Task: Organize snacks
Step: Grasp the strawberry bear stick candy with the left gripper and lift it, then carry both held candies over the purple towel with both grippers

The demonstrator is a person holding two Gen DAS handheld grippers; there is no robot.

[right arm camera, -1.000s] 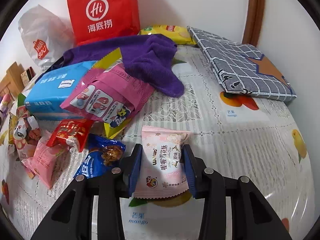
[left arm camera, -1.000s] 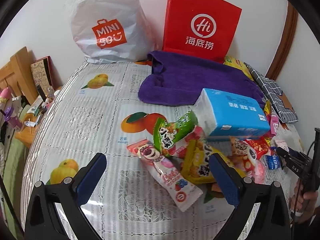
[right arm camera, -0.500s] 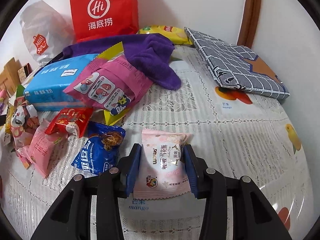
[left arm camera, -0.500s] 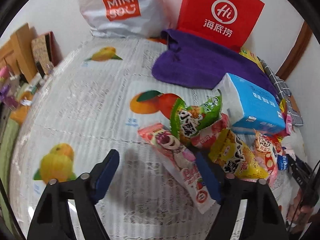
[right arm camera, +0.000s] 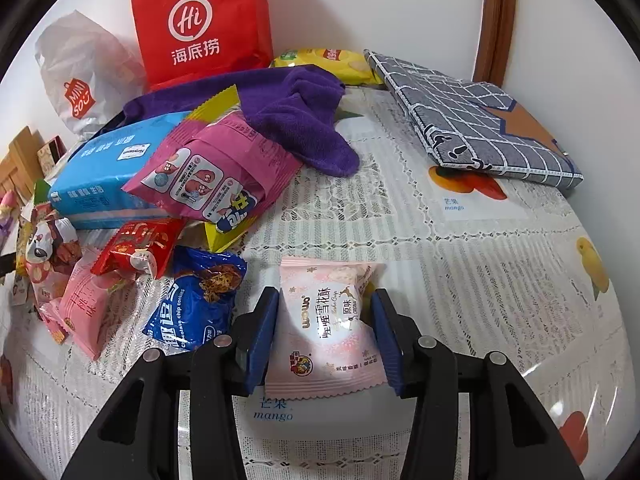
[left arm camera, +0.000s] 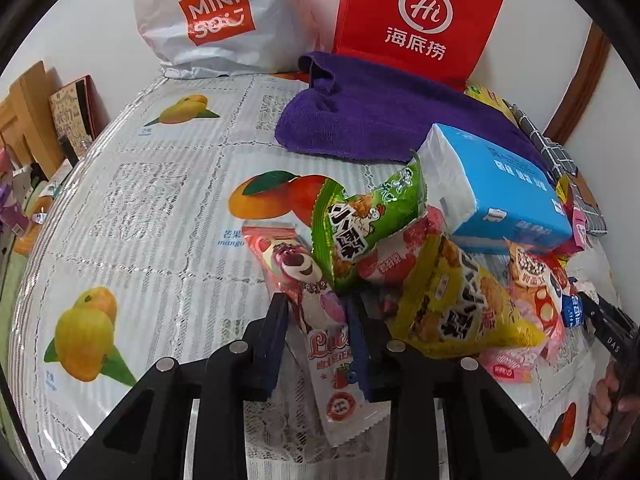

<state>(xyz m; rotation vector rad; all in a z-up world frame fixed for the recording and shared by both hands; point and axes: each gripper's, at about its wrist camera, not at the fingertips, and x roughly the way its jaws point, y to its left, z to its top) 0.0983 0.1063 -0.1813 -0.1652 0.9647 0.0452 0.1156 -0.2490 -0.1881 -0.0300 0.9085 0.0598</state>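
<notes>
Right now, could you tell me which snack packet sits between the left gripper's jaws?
The long pink strawberry-bear packet; the green packet and yellow packet lie beyond the jaws.

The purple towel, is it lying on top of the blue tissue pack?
No, the purple towel lies on the table behind the blue tissue pack, whose top shows bare.

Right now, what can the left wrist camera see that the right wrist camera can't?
Only the left wrist view shows the long pink bear-print snack packet. Only the right wrist view shows the pale pink square pastry packet. Both show the red paper bag, the purple towel and the blue tissue pack.
</notes>
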